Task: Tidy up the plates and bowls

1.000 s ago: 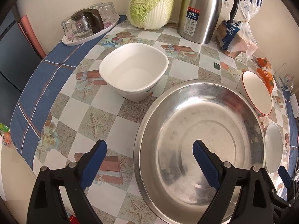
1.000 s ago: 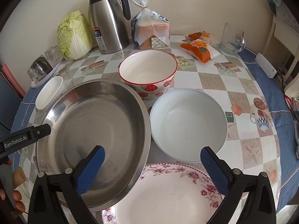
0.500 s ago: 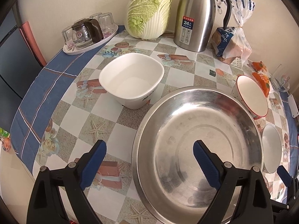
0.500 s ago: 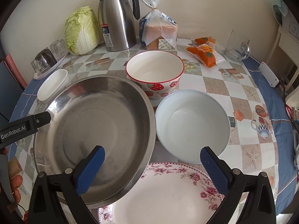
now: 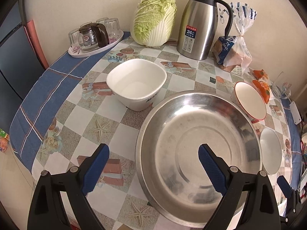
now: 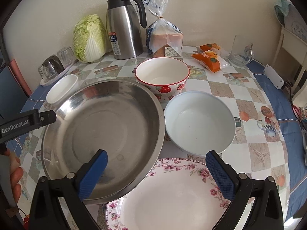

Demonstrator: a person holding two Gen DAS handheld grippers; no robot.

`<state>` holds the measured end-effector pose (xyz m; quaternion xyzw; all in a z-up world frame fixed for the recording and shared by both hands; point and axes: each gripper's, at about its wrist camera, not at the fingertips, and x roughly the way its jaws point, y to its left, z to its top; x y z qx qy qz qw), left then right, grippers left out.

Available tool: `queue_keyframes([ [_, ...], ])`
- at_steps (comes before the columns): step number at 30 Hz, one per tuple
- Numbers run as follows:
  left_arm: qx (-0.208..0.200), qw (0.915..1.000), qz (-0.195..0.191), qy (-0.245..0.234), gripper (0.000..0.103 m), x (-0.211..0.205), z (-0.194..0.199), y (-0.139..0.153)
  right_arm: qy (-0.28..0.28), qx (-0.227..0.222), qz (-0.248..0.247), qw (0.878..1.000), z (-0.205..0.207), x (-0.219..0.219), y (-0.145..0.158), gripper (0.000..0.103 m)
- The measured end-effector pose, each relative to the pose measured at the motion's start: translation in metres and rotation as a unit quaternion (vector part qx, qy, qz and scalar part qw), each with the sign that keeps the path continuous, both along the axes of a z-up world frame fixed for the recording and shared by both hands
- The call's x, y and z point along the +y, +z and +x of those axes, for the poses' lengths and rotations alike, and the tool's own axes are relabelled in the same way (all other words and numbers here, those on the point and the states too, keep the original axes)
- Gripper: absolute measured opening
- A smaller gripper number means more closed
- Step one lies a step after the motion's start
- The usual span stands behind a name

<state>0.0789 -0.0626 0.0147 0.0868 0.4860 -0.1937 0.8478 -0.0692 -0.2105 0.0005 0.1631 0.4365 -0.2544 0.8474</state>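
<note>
Steel basin (image 5: pixel 197 149) takes up most of the table, sitting dead center in the left wrist view and at about 9 o'clock in the right wrist one. Left gripper (image 5: pixel 153 164) is spread wide and holding nothing, one blue finger over the checkered tablecloth (image 5: pixel 76 126), the other over the basin's inside, and the basin's near-left rim sits between them. Right gripper (image 6: pixel 156 169) is also wide open and empty, hovering with one finger over the basin's edge and the other above the flowered plate (image 6: pixel 172 197). That plate is at 6 o'clock in the right view, and the basin's rim overlaps its left edge; can't tell if they actually touch.

Pale blue bowl (image 6: pixel 199 122) sits just right of the basin, around 3 o'clock from it. Strawberry bowl (image 6: pixel 163 76) is behind that at 12 o'clock, right up against the blue one. White square bowl (image 5: pixel 136 86) is at 11 o'clock from the basin in the left view, close but apart.

Back row along the wall: cabbage (image 5: pixel 153 19), steel thermos jug (image 5: pixel 201 25), bag of bread (image 5: pixel 232 51), and a tray of glasses (image 5: pixel 94 38) way over at 10 o'clock. Orange snack packs (image 6: pixel 209 58) and a glass mug (image 6: pixel 239 49) sit at 1 o'clock in the right view. A hand (image 6: pixel 13 174) shows at the left edge of the right view, on the left gripper's handle.
</note>
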Motion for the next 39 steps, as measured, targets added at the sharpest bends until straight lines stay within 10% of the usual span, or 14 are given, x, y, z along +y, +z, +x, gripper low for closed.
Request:
queue_keyframes([
  [19, -0.055, 0.9972, 0.008, -0.051, 0.094, 0.006, -0.082, -0.001, -0.006, -0.018, -0.003, 1.0, -0.057, 0.017, 0.004, 0.103],
  [39, -0.003, 0.9897, 0.017, -0.142, 0.094, -0.027, -0.129, -0.025, -0.118, -0.005, 0.08, 0.99, -0.108, -0.037, -0.018, 0.103],
])
